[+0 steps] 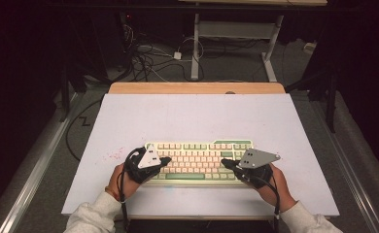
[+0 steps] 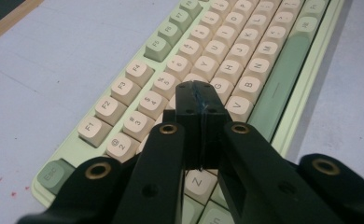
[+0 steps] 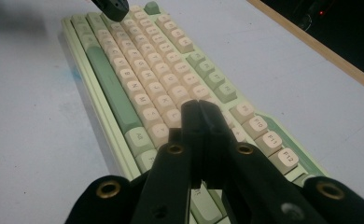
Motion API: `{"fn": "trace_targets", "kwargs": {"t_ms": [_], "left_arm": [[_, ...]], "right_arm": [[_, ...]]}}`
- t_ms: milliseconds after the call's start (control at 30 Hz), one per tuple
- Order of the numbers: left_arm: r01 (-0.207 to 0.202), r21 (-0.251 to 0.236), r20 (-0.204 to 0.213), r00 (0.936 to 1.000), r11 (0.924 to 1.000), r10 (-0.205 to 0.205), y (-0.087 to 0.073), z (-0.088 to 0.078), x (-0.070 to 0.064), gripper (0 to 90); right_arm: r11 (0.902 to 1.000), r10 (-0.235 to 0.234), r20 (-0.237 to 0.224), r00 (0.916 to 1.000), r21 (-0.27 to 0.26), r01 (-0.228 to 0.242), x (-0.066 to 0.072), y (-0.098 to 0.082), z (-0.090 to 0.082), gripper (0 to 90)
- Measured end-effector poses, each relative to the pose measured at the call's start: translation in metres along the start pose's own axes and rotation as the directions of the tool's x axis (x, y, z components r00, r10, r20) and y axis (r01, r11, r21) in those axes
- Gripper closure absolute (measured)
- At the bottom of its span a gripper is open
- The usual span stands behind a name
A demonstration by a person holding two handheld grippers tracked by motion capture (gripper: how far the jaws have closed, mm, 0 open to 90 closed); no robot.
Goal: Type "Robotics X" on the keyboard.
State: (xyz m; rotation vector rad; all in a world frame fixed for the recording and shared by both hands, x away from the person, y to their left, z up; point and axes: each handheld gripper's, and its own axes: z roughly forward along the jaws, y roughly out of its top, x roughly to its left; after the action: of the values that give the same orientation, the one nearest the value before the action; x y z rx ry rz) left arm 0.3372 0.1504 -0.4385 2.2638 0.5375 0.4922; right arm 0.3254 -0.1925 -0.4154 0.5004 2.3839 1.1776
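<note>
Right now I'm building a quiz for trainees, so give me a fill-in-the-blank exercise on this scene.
1. Both grippers hover over a green and cream ____.
2. The left gripper has its fingers ____.
3. The right gripper sits over the end with the key F____.
4. The keyboard lies on a pale ____.

Missing words: keyboard; shut; 12; board

The keyboard (image 1: 197,160) lay across the near middle of the worktop (image 1: 197,114), the one obstacle on it. Both tools sat over it, the left tool (image 1: 167,160) above its left end, the right tool (image 1: 224,163) above its right. Beyond and beside the keyboard the worktop lay open.
</note>
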Motion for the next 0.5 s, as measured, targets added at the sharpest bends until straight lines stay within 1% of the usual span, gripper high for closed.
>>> {"fn": "trace_targets", "kwargs": {"t_ms": [367, 500], "left_arm": [[0.015, 0.004, -0.014, 0.9998, 0.9999, -0.015, -0.0041, -0.0053, 0.007, 87.7], [0.03, 0.011, -0.011, 0.9995, 0.9995, -0.03, -0.0063, -0.0065, 0.009, 87.7]], "right_arm": [[1.0, -0.001, 0.001, 1.0, 0.0, 0.001, 0.0002, 0.0002, 0.0002, 90.0], [1.0, -0.005, -0.002, 1.0, 0.0, 0.005, 0.0004, 0.0003, 0.0004, 90.0]]}}
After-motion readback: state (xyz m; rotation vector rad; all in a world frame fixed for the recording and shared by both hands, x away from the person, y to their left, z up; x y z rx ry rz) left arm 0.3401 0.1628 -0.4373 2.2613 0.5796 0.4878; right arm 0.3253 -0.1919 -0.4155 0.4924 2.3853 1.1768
